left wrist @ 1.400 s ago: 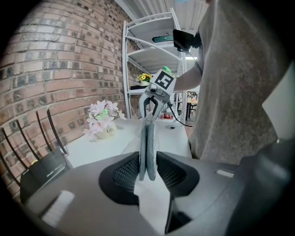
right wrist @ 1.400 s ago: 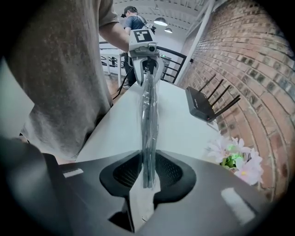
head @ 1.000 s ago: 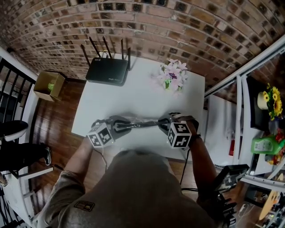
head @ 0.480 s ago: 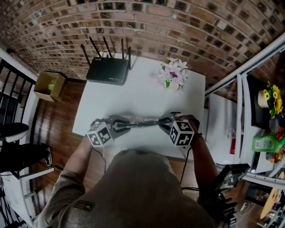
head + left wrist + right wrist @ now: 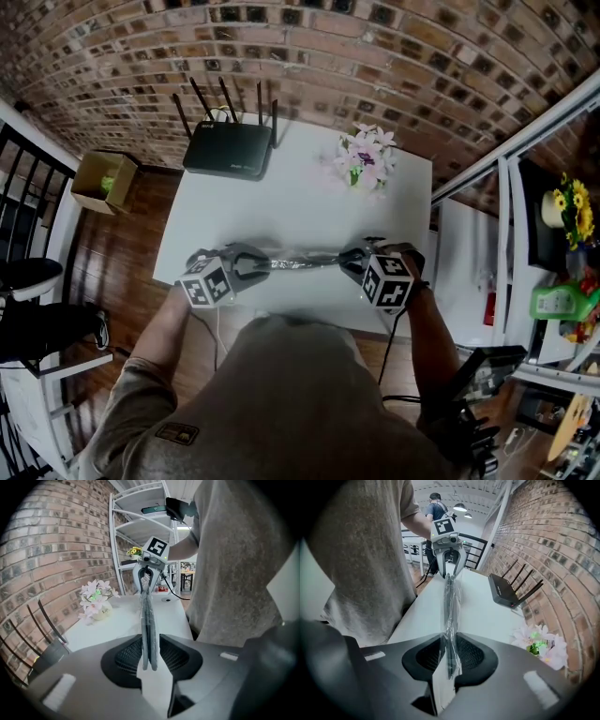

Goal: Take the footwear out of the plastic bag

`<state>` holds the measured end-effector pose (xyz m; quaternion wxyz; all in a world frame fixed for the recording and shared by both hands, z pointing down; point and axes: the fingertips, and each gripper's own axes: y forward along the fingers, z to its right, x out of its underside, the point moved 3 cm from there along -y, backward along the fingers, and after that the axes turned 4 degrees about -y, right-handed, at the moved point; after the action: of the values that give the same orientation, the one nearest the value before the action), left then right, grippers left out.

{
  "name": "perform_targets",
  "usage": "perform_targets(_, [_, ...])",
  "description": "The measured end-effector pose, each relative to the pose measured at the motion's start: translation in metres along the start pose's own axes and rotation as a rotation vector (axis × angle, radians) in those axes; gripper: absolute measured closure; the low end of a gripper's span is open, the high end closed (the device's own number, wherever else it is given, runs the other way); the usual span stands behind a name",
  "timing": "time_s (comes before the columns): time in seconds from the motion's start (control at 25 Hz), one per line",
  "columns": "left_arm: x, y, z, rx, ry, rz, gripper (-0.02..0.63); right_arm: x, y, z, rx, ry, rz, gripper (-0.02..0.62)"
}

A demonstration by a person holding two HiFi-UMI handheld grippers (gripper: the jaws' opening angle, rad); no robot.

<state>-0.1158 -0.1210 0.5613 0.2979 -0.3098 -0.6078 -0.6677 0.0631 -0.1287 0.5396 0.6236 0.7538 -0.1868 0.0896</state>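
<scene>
Left gripper (image 5: pixel 253 266) clamps the footwear (image 5: pixel 149 620), jaws just easing wider. Right gripper (image 5: pixel 351 263) pinches the plastic bag (image 5: pixel 451 616), stretched taut between them at lower centre.

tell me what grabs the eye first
The eye lands first on the flat dark footwear in its clear plastic bag, held stretched over the near part of the white table between the left tongs, whose jaws have just eased a little wider yet pinch one end, and the right tongs, clamped on the other. Behind stand a black router with antennas at far left and a pot of pink-white flowers at far right.
</scene>
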Motion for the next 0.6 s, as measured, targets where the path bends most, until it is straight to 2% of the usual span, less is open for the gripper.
perform_targets(0.32, [0.0054, 0.0098, 0.0019, 0.007, 0.018, -0.034, 0.504, -0.0040, 0.0000, -0.0020, -0.005, -0.001, 0.021, 0.509])
perform_targets(0.6, [0.0010, 0.0041, -0.0021, -0.016, 0.020, -0.021, 0.520, 0.0007, -0.0037, -0.0035, -0.002, 0.011, 0.020, 0.502])
